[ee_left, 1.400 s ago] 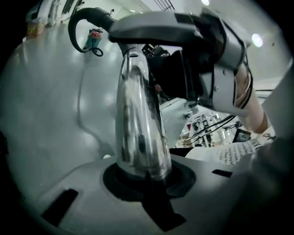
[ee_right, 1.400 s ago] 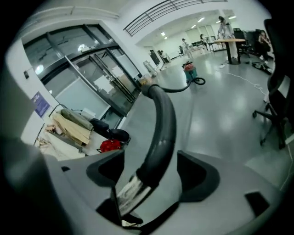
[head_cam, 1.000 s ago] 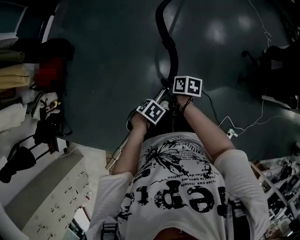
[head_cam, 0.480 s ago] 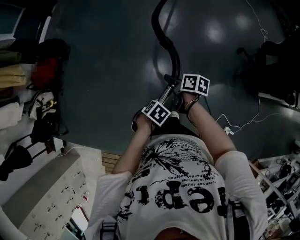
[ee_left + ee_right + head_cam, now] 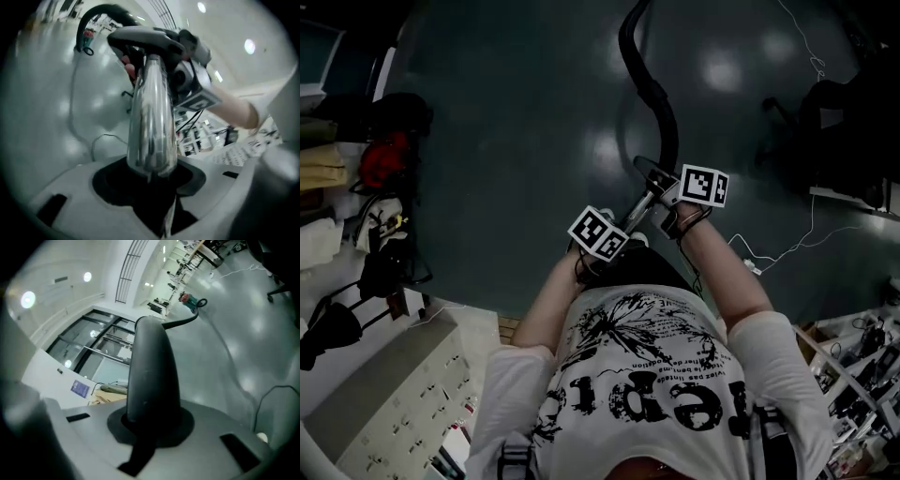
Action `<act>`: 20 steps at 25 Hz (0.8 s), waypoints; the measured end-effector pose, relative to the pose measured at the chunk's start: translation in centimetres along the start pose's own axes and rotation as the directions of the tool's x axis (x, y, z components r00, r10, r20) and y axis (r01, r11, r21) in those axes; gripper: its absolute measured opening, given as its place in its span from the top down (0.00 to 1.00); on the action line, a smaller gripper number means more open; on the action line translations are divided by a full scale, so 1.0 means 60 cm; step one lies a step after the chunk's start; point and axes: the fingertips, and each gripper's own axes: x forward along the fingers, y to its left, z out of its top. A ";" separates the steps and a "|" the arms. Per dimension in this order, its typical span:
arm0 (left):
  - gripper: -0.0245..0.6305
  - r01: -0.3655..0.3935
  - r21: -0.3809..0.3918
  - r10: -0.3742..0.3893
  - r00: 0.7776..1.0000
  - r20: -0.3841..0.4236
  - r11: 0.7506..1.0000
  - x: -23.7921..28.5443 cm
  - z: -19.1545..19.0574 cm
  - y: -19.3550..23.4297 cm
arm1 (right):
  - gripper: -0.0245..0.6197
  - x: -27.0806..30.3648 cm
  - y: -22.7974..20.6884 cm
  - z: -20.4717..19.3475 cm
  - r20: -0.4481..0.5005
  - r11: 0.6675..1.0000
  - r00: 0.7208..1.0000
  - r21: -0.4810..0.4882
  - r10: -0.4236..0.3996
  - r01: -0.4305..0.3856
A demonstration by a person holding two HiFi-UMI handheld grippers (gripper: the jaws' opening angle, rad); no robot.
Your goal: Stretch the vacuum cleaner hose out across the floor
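Observation:
The vacuum's black hose [image 5: 649,84] runs from the top of the head view down to its grey handle [image 5: 651,174], and the hose [image 5: 101,10] arcs away in the left gripper view. A chrome tube [image 5: 635,211] leads from the handle toward me. My left gripper [image 5: 602,246] sits low on the chrome tube [image 5: 151,122]. Its jaws have just been opening and stand loosely around the tube. My right gripper [image 5: 673,197] has just been closing and is shut on the dark handle [image 5: 152,376]. The hose [image 5: 180,322] leads to the far vacuum body [image 5: 190,298], also seen in the left gripper view [image 5: 86,41].
Shelves, a red bag [image 5: 382,155] and black gear crowd the left side. A white cabinet [image 5: 394,394] stands at the lower left. A dark chair [image 5: 839,122] and a white cable [image 5: 787,248] lie at the right. Dark floor stretches ahead along the hose.
Both grippers, the handle and the tube have shifted right and slightly lower in the head view. The hose's lower end has followed them to the right.

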 end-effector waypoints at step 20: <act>0.76 0.732 -0.006 -0.730 0.680 -0.070 0.681 -0.067 0.039 -0.208 | 0.95 -0.077 0.105 0.035 0.175 0.822 0.832 0.146 0.527 -0.551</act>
